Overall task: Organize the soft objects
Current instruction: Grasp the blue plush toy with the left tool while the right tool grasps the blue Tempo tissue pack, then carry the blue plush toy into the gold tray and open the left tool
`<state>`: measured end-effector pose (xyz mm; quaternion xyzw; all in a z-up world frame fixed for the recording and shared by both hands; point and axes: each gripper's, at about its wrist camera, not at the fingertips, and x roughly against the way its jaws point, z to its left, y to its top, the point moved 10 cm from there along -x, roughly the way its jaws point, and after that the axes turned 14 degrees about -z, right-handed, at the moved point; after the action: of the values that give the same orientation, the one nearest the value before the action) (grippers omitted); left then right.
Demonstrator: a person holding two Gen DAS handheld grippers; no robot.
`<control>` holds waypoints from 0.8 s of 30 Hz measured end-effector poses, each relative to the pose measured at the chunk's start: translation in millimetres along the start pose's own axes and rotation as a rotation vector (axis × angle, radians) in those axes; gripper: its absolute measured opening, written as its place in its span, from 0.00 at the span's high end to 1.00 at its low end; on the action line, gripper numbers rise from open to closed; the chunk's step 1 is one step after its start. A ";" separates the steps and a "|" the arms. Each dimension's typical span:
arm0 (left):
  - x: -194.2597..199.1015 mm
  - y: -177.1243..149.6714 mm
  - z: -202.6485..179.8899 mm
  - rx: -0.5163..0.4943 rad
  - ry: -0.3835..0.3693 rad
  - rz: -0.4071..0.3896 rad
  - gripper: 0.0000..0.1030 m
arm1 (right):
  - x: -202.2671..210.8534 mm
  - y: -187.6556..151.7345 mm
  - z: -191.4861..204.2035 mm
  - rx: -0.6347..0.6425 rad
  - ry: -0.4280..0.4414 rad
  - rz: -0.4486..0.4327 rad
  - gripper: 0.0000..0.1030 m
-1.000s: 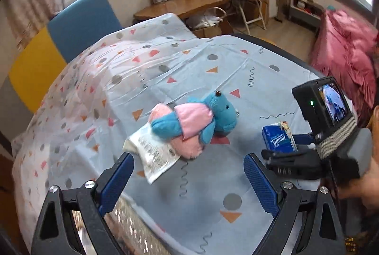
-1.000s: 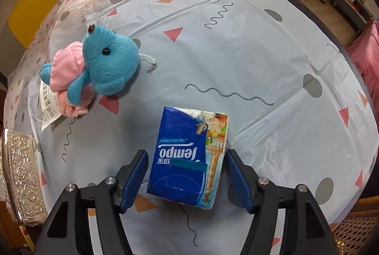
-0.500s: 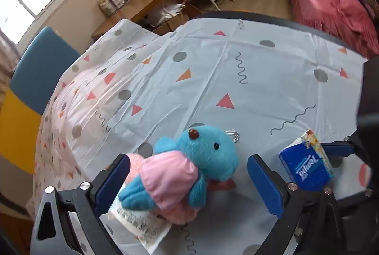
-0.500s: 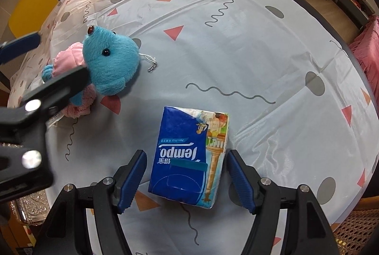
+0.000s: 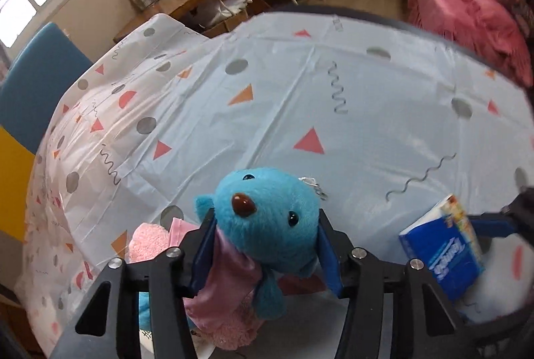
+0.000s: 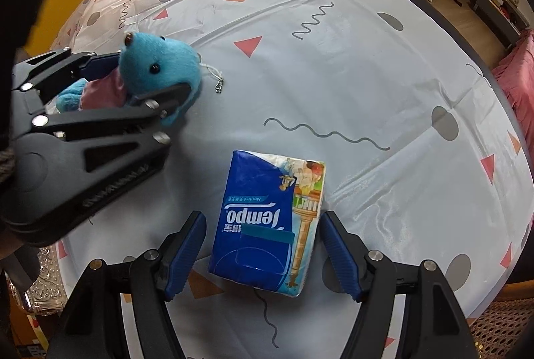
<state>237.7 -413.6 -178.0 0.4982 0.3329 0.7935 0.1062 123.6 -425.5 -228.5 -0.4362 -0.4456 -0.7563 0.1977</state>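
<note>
While clamped by left gripper [image 5: 265,247], blue plush toy [image 5: 267,222] sits between pads

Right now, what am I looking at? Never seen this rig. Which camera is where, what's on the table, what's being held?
There is no robot arm: a person holds a two-finger claw in each hand, and each claw carries a fisheye camera looking along its fingers.

The left wrist view shows the left claw, whose jaws have just been closing and now press both sides of the blue plush toy's head. The right wrist view shows the right claw standing open around a blue tissue pack, with gaps on both sides, so nothing is gripped there.

Both things rest on a round table under a patterned tablecloth. An embossed silver box sits at the table's near left edge.
</note>
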 end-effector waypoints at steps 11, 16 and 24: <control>68.0 27.5 118.1 0.511 0.087 -0.069 0.46 | -1.1 -3.4 10.3 0.098 -0.046 -0.012 0.31; 122.3 4.6 201.1 0.698 0.238 -0.112 0.46 | -3.7 -6.1 13.7 0.122 -0.059 -0.022 0.30; 225.1 -73.9 294.9 0.885 0.437 -0.144 0.46 | -4.8 -10.2 17.7 0.156 -0.077 -0.033 0.31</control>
<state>371.4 -120.5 20.4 0.2933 0.6859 0.6525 -0.1331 127.8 -405.5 -233.7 -0.4408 -0.5175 -0.7052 0.2012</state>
